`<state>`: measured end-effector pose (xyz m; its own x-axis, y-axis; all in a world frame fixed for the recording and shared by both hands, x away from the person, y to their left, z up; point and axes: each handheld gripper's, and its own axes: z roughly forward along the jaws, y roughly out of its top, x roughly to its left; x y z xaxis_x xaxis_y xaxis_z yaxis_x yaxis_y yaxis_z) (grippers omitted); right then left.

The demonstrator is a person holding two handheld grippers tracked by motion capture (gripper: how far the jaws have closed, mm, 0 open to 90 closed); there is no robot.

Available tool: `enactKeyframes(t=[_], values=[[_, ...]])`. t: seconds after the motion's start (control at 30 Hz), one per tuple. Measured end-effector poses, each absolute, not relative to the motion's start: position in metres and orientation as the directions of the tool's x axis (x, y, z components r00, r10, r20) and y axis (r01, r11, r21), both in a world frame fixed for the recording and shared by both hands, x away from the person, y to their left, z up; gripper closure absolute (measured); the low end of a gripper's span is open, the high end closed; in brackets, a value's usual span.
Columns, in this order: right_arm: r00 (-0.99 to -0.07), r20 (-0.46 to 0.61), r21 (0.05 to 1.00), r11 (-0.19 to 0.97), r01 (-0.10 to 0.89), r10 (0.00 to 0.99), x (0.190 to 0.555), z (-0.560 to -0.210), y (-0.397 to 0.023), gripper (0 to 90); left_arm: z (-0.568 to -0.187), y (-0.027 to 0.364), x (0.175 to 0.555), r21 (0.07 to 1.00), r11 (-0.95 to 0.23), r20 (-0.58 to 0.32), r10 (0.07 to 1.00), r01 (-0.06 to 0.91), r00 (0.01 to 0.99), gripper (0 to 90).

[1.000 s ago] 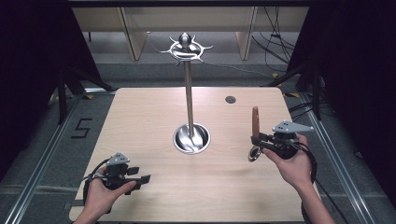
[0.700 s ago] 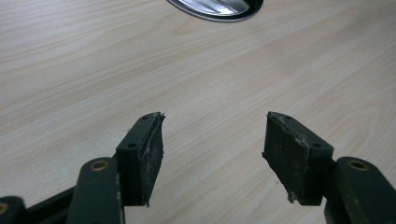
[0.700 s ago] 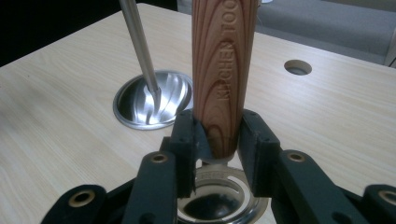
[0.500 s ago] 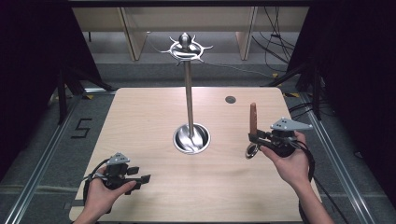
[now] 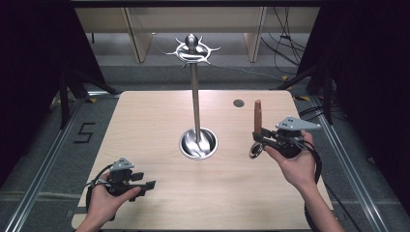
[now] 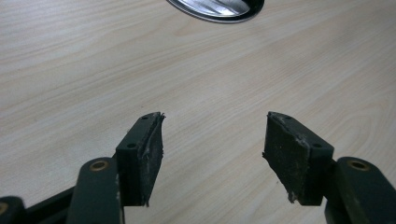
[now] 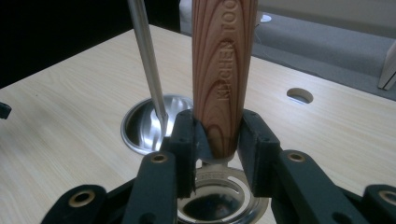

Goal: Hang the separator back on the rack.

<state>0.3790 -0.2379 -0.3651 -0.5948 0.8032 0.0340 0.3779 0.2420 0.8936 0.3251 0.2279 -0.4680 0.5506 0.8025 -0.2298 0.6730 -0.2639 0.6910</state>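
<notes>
Gripping the wooden-handled utensil (image 5: 257, 118) upright, right tool (image 5: 258, 140).

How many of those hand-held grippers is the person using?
2. The left hand-held gripper sits open near the table's front left; the right hand-held gripper grips a wooden-handled utensil at right.

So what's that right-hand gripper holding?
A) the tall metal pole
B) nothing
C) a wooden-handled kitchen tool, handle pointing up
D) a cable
C: the right gripper has its jaws shut on the wooden-handled kitchen tool, whose handle stands upright above a metal ring end.
</notes>
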Motion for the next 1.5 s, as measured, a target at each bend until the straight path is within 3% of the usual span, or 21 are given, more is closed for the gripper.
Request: enactKeyframes(t=[1.5], values=[[-0.628,0.017,0.891,0.273,0.362,0.778,0.384,-0.349,-0.217,69.7,-0.469,0.228,0.325,0.692,-0.259,-0.230,0.806,0.674,0.545,36.6]])
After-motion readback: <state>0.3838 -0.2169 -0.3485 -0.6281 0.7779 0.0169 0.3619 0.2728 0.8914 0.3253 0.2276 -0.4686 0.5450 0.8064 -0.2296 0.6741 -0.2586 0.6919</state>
